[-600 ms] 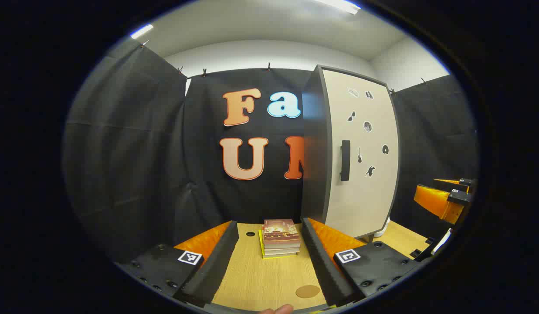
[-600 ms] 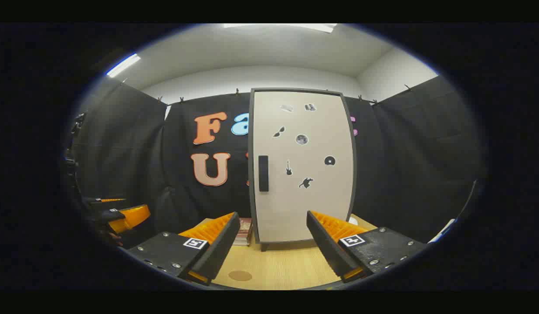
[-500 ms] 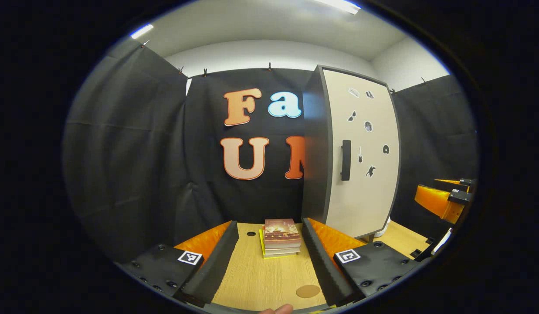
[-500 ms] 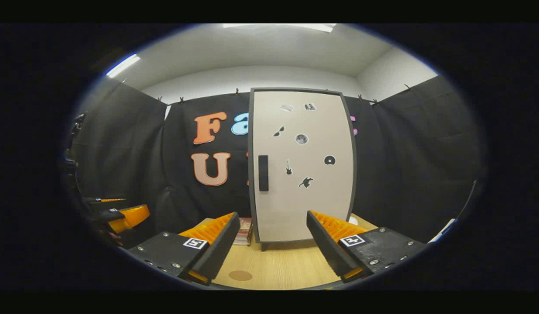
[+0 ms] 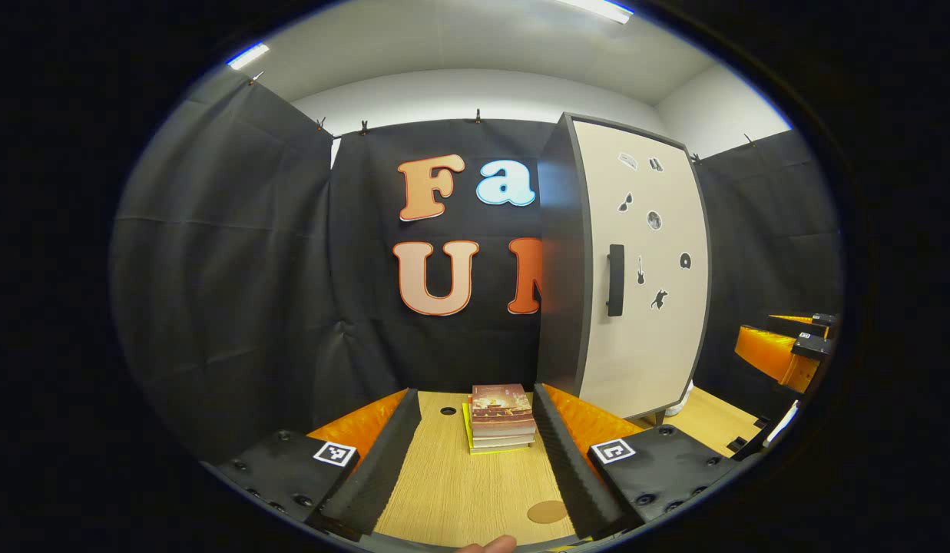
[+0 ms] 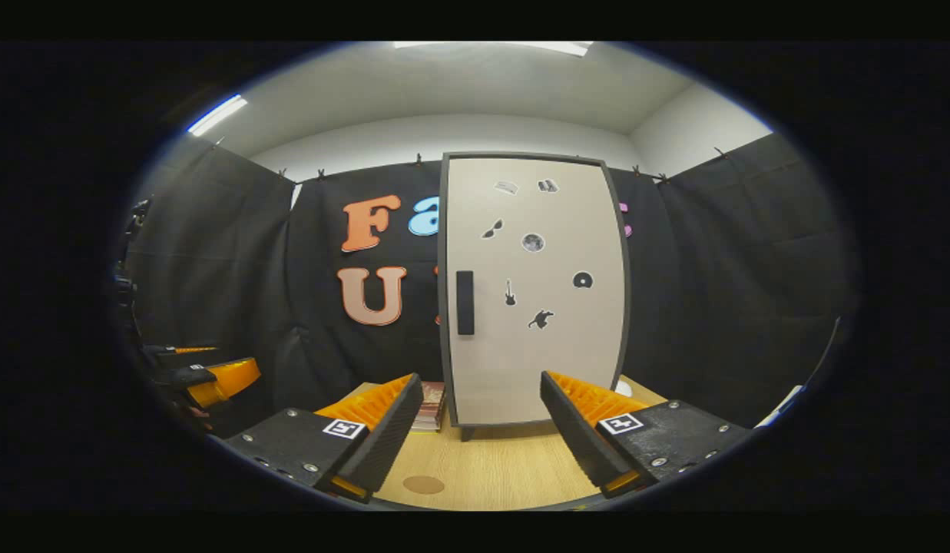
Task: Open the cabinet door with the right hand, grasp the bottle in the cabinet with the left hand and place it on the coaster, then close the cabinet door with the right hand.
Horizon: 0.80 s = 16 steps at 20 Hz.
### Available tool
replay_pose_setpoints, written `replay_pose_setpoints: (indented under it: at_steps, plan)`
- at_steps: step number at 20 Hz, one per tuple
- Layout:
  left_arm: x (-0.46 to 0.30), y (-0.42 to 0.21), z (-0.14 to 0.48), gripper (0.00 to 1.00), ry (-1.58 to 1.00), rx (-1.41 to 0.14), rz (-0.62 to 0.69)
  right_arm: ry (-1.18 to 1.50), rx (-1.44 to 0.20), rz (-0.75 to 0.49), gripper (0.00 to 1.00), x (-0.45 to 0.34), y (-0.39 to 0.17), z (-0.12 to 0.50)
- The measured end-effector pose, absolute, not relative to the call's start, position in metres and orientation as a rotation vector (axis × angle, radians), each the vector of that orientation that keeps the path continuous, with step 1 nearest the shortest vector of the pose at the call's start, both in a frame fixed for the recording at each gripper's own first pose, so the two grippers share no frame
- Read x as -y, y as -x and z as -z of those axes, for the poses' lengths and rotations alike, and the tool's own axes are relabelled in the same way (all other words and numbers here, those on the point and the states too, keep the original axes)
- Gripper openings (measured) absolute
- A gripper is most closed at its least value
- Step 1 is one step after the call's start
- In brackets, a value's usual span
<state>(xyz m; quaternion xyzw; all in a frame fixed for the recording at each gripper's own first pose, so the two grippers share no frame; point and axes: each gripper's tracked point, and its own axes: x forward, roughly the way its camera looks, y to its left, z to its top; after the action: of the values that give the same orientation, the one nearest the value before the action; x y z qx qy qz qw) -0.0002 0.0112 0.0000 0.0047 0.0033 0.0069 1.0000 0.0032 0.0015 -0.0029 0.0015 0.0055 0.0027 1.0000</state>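
Observation:
A tall cabinet (image 6: 532,292) with a pale, dark-framed door stands shut on the wooden table; its black handle (image 6: 465,302) runs down the door's left side. In the left gripper view the cabinet (image 5: 636,269) is ahead on the right. A round brown coaster (image 5: 547,511) lies on the table near my left gripper (image 5: 475,461), which is open and holds nothing. My right gripper (image 6: 478,430) is open too, hanging before the door, well short of it. The coaster (image 6: 423,485) lies low between its fingers. The bottle is hidden behind the door.
A stack of books (image 5: 502,418) rests on the table left of the cabinet, ahead of the left gripper. The wooden table (image 6: 513,468) stretches from the grippers to the cabinet. Black cloth walls close the booth. A fingertip (image 5: 486,544) shows at the bottom edge.
The left gripper view has turned slightly leftward, so the cabinet and books sit a little further right. The right gripper has barely moved; the door stays shut.

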Motion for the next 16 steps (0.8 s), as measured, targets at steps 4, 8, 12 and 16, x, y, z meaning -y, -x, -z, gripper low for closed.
replay_pose_setpoints:
  at_steps: [4,8,12,16]
  plan:
    - [-0.013,-0.003,-0.001,0.95,-0.011,-0.004,-0.013,0.004,-0.019,-0.008,0.95,-0.003,-0.006,0.005]
    - [-0.017,-0.007,0.004,0.95,-0.003,-0.019,-0.018,0.004,-0.026,-0.012,0.95,-0.004,-0.012,0.007]
    - [-0.023,-0.013,0.008,0.95,-0.004,-0.024,-0.021,0.005,-0.033,-0.018,0.95,-0.007,-0.028,0.008]
    - [-0.03,-0.021,0.018,0.95,-0.003,-0.041,-0.025,0.016,-0.017,-0.034,0.95,-0.014,-0.057,-0.003]
